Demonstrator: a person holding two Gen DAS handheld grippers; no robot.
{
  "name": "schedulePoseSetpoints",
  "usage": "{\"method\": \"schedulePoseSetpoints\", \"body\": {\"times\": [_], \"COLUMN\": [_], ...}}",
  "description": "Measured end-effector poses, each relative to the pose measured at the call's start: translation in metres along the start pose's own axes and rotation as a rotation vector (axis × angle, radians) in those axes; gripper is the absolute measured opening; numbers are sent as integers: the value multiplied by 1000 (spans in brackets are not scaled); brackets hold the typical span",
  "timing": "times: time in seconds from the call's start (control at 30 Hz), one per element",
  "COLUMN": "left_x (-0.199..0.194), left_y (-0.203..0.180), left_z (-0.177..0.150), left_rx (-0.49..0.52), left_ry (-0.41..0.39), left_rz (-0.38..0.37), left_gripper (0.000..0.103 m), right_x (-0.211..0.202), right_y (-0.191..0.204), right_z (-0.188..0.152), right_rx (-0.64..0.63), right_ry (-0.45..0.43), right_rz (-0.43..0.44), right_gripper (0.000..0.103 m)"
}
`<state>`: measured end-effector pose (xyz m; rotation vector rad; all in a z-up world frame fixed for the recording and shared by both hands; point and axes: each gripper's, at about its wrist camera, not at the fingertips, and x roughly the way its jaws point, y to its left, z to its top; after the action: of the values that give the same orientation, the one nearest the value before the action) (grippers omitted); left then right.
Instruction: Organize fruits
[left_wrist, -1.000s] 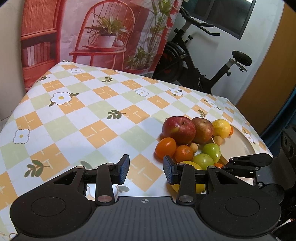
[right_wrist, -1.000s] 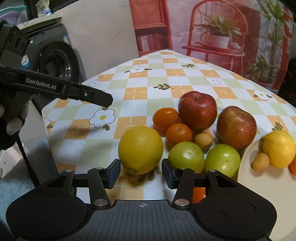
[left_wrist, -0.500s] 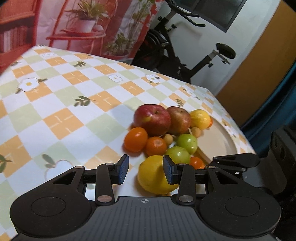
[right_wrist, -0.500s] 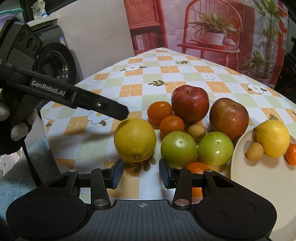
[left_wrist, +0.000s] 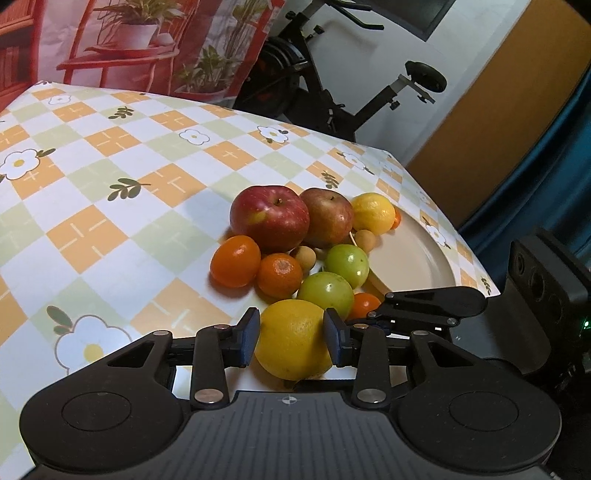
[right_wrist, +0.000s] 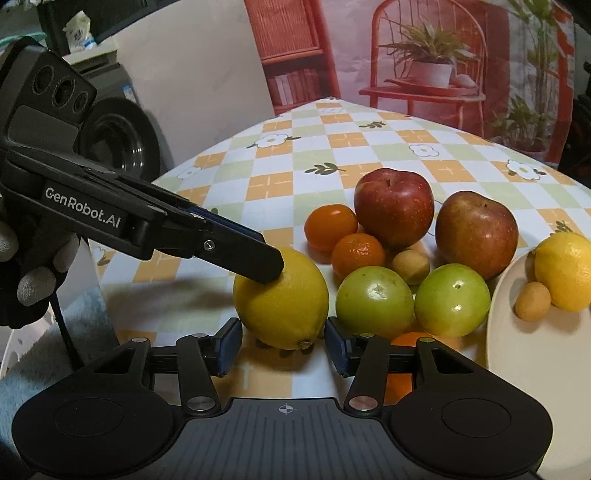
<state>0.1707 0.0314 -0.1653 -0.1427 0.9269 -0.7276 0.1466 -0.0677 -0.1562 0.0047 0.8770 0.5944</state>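
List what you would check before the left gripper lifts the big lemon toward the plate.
1. Left gripper pads on both sides of the big lemon: ok; its jaws have just been closing.
2. Grip firm enough to lift: cannot tell.
3. Right gripper clear of the lemon: not ok; open, its jaws have just been opening, and its tips flank the near end.
4. Plate has bare room: ok.
5. Nearest green fruit apart from the lemon: cannot tell.
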Motion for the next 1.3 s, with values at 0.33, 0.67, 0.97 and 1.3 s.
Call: {"method": "schedulePoseSetpoints", "body": {"times": [0.33,0.67,0.97,1.3], "left_x": [-6,-7,33,116], "left_y": [-3,-37,-98,-149], "left_z": [3,26,63,83], "left_rx": [-14,51,193,268], "left_ry": [-19,-45,-28,61], "left_rz": [-1,12,-4,-50], "left_gripper": [40,40,40,40], "right_x": [-9,-41,-88,-124], "right_y": [-3,-16,-67,-147], "right_z": [-7,-11,-25,-59], "right_rx": [6,28,96,161], "right_ry": [-76,-196,-300,-313], "right_rz": [31,20,-51,-181], "right_gripper": [45,45,45,45]}}
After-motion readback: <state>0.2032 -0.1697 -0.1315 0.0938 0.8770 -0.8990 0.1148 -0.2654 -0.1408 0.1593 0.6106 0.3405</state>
